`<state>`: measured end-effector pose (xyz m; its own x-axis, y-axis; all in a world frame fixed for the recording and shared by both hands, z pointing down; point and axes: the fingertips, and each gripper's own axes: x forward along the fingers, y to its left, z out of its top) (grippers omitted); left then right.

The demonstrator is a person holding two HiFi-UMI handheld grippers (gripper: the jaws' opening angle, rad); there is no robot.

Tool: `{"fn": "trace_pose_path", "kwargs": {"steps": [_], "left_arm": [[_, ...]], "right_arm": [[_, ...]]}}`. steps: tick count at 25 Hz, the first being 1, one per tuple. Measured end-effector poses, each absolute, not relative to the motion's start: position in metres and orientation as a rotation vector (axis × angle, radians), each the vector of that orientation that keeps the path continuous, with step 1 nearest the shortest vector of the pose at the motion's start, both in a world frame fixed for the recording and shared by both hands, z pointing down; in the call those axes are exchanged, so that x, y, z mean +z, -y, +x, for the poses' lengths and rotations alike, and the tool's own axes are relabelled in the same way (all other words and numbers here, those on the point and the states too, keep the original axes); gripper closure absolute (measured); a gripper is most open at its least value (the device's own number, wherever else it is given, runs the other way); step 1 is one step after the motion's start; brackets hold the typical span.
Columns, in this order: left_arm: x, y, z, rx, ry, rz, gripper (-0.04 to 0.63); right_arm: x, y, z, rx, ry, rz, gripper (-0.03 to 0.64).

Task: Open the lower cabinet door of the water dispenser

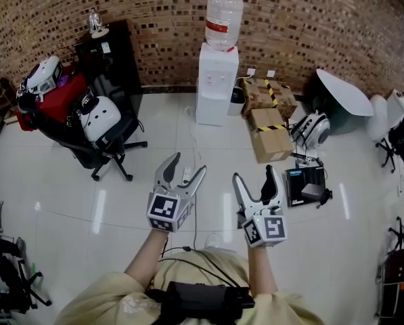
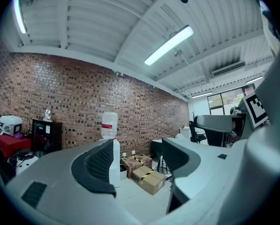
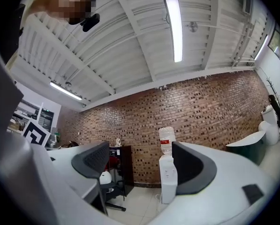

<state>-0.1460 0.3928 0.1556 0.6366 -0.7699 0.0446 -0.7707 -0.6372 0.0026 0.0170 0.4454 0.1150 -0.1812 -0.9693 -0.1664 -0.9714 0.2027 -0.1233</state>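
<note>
Both claws wide open and empty, left gripper (image 1: 188, 164) and right gripper (image 1: 253, 173) held near the person, well short of the water dispenser (image 1: 216, 90) by the far brick wall; left gripper view catches cardboard boxes (image 2: 151, 182) to its right, right gripper view a black cabinet (image 3: 123, 165) to its left.

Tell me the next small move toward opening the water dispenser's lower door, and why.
Probably walk forward toward the water dispenser, grippers held ahead. It stands against the brick wall, well across the floor from both the left gripper and the right gripper, whose jaws are apart and empty. Its lower door looks shut.
</note>
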Motion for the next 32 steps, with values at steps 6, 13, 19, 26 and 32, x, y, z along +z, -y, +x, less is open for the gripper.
{"fn": "trace_pose_path", "kwargs": {"steps": [6, 13, 19, 26, 32], "left_arm": [[0.164, -0.362, -0.128, 0.082, 1.373, 2.778, 0.282], [0.169, -0.342, -0.083, 0.089, 1.39, 2.744, 0.282], [0.173, -0.333, -0.052, 0.151, 1.387, 2.739, 0.282], [0.183, -0.322, -0.031, 0.226, 1.361, 2.743, 0.282], [0.197, -0.282, -0.028, 0.201, 1.331, 2.724, 0.282]], "right_arm": [[0.122, -0.413, 0.039, -0.022, -2.29, -1.83, 0.176], [0.126, -0.393, 0.097, -0.05, -2.286, -1.829, 0.176], [0.136, -0.383, 0.126, -0.114, -2.28, -1.802, 0.189], [0.154, -0.369, 0.134, -0.172, -2.292, -1.778, 0.189], [0.163, -0.337, 0.133, -0.175, -2.309, -1.815, 0.189]]}}
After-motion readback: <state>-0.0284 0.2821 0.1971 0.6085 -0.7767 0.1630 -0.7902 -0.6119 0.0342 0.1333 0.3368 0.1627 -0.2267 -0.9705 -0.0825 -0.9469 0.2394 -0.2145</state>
